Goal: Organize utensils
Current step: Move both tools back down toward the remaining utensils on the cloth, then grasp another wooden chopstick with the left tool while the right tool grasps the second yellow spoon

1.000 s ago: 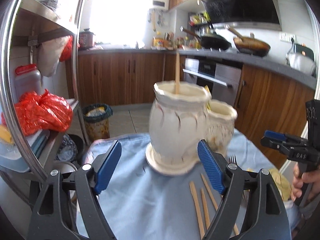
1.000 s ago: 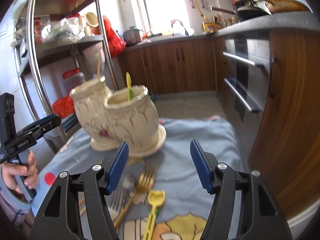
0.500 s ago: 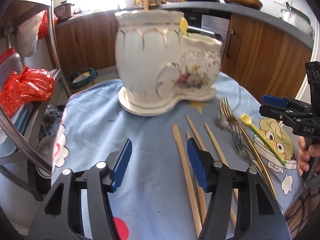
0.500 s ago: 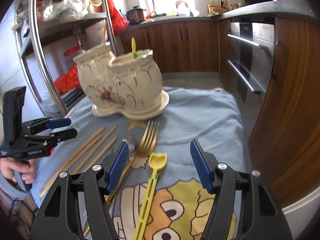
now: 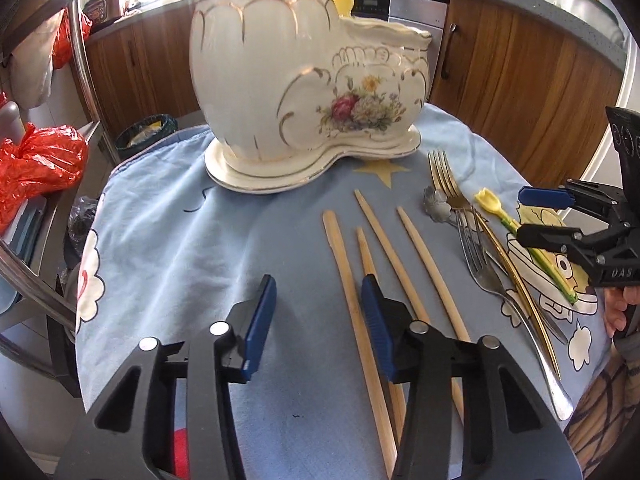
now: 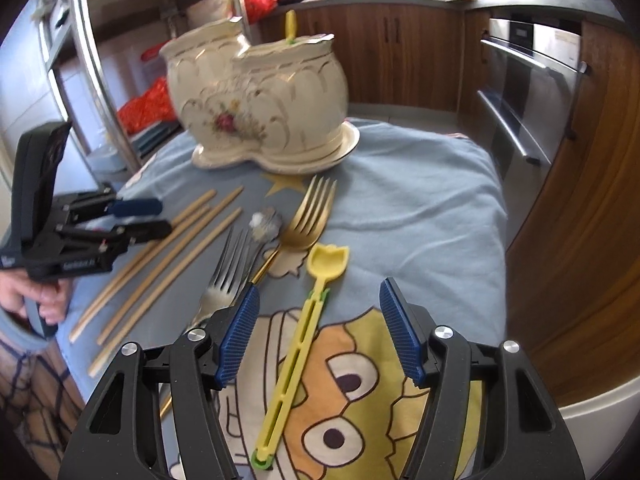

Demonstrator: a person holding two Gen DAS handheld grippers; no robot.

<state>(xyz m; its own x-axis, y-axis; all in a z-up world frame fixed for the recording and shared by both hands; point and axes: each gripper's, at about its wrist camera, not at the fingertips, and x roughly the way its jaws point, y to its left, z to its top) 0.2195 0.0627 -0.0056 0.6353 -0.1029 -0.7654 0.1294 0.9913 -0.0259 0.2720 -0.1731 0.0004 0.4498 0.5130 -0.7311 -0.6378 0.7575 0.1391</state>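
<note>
L gripper point(image 5: 318, 312) low over pale wooden chopsticks point(image 5: 430, 276) near cream floral ceramic holder point(image 5: 304, 76), jaws part-open, empty, R gripper point(image 6: 318, 330) jaws wide astride yellow plastic fork point(image 6: 302, 348), not touching

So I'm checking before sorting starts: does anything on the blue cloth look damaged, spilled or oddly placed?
Nothing spilled or visibly broken. The only untidiness: the gold fork, silver fork and small silver spoon lie overlapping in a pile, unlike the four wooden chopsticks beside them.
</note>
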